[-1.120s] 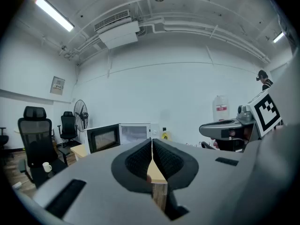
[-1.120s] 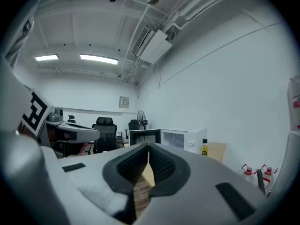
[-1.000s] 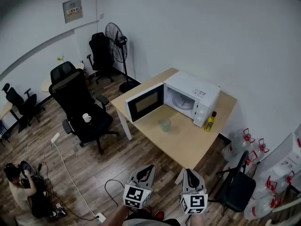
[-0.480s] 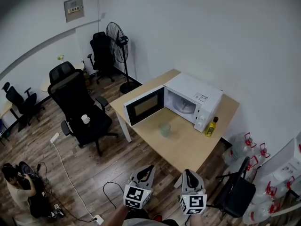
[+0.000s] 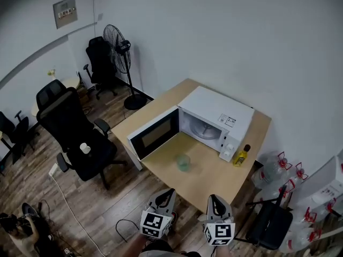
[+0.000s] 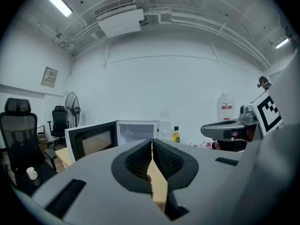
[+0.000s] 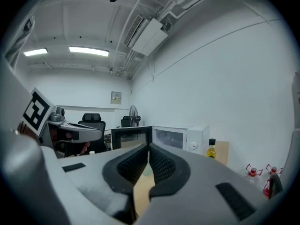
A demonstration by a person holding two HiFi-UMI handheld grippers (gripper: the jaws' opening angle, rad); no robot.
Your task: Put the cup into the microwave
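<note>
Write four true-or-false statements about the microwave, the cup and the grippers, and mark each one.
1. The microwave has its door open. True.
2. The cup sits inside the microwave. False: it stands on the table, in front of the open cavity.
3. A yellow bottle stands on the table beside the microwave. True.
4. The left gripper holds the cup. False: the left gripper and the right gripper are both shut on nothing, short of the table.

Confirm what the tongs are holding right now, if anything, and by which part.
Nothing is held. The left tongs and right tongs are both shut and empty; the cup stands untouched on the table before the open microwave.
</note>
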